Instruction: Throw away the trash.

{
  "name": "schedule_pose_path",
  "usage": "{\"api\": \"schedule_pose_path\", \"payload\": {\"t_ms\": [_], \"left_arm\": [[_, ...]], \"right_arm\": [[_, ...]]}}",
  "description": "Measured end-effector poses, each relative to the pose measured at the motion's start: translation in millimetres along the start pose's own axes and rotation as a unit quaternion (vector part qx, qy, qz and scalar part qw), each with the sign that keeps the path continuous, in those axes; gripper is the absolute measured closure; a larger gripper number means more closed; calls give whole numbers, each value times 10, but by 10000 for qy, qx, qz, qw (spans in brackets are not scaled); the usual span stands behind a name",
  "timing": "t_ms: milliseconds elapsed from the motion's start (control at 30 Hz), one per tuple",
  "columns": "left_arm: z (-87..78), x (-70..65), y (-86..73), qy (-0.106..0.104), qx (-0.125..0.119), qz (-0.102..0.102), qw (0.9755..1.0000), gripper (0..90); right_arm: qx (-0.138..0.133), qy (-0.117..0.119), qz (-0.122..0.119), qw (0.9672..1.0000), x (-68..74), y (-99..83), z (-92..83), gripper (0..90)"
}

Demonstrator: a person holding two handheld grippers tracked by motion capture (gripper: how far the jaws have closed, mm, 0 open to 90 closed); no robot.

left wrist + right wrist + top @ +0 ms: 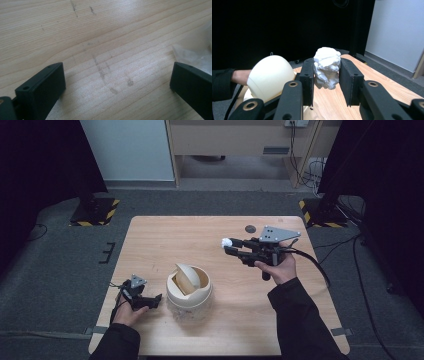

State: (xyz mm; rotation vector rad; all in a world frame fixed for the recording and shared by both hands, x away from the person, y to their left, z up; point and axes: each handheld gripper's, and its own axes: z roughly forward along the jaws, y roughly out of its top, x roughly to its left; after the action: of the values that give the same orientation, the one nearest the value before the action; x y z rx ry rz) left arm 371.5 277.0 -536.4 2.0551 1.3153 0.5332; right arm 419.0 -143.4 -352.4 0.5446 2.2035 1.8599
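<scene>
White crumpled paper (327, 67), cream bin (189, 292), black claw (327, 82), pale wooden table (200, 235).

Black two-jaw tool (231, 247) with grey three-cornered plate, brass-ringed screw holes, trailing cable, dark sleeves.

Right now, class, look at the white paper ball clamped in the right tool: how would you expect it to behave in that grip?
The paper ball looks crumpled and creased, so it is probably soft and squashes rather than resists. It is likely very light, held clear above the table by the right tool alone. Its rough folds probably keep it from slipping.
</scene>
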Motion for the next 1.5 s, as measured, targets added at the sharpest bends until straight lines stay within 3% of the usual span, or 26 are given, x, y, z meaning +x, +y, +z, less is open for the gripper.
{"api": "schedule_pose_path", "payload": {"t_ms": [233,533,733,1033,1500], "left_arm": [[0,0,0,0,1,2,10000,0],[0,0,0,0,1,2,10000,0],[0,0,0,0,1,2,10000,0],[0,0,0,0,-1,1,10000,0],[0,0,0,0,1,2,10000,0]], "right_arm": [[30,213,8,9998,73,-13,137,659],[309,427,-4,9986,162,-180,289,658],[578,646,-45,9962,213,-273,360,658],[755,878,-24,9933,276,-380,503,658],[1257,953,-74,9875,302,-528,633,629]]}}
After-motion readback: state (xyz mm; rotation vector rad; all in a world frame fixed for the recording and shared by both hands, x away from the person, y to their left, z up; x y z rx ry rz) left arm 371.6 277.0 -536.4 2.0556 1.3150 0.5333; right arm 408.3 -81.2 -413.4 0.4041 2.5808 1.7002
